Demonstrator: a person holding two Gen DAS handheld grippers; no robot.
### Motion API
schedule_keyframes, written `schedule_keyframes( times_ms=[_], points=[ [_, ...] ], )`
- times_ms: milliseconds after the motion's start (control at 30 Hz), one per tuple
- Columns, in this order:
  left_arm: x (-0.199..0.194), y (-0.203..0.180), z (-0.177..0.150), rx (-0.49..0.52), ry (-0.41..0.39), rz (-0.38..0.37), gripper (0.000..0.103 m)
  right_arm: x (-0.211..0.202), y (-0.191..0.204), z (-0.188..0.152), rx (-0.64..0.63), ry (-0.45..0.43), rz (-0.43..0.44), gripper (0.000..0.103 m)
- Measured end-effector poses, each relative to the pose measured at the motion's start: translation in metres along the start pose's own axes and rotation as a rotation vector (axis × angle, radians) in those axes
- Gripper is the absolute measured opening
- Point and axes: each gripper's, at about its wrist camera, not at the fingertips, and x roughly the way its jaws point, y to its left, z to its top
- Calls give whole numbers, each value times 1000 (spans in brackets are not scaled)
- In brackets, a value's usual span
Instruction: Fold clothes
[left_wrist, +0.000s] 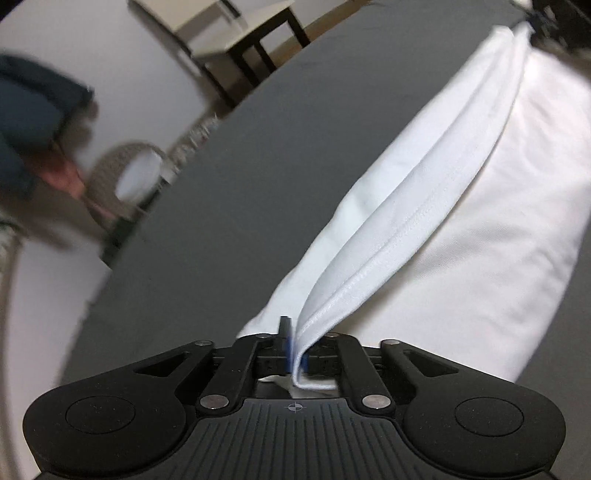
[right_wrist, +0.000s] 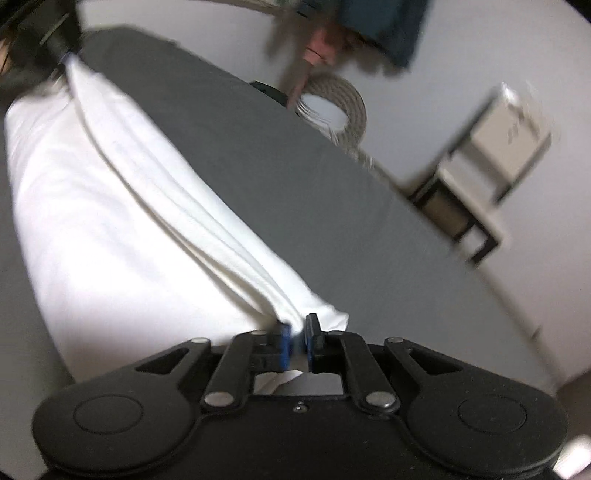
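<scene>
The left gripper (left_wrist: 293, 347) is closed on one end of the white cloth's (left_wrist: 461, 206) hemmed edge, and the right gripper (right_wrist: 297, 345) is closed on the other end of the same edge, with white fabric pinched between its blue pads (right_wrist: 283, 347). The cloth is plain white, with a stitched hem that runs as a raised double ridge from one gripper to the other; below this ridge the rest of the cloth lies flat on the dark grey table (left_wrist: 229, 192). The right wrist view is blurred, so the far things are hard to read: a woven basket (right_wrist: 341, 107) past the far edge of the table, a person's hand (right_wrist: 319, 50) and a dark blue sleeve (right_wrist: 384, 26) above it. In the left wrist view the far end of the cloth is cut off behind the other gripper at the top right corner.
</scene>
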Motion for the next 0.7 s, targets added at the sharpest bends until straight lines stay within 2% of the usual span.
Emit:
schedule_keyframes(
  times_ms=[33,67,133,200,300,433,533,700],
  points=[
    [1,7,-3,-43,-8,-7,31,1,-8,-4,64,-9,29,12],
    [1,14,-7,-90,-20,-8,39,-1,-18,-8,139,-28,67,14],
    [0,27,-16,-184,-44,-11,67,-4,-44,-19,325,-74,148,17],
    [-1,41,-25,-278,-69,-14,74,-3,-70,-31,523,-117,220,21],
    [-1,56,-42,-440,-114,-37,74,0,-92,-44,676,-161,241,23],
    [8,61,-65,-625,-118,-106,75,6,-112,-56,791,-162,232,23],
    [8,54,-77,-647,-116,-131,75,3,-113,-63,805,-162,242,25],
    [6,69,-81,-631,-61,-206,75,-15,-99,-69,813,-160,317,41]
  ],
)
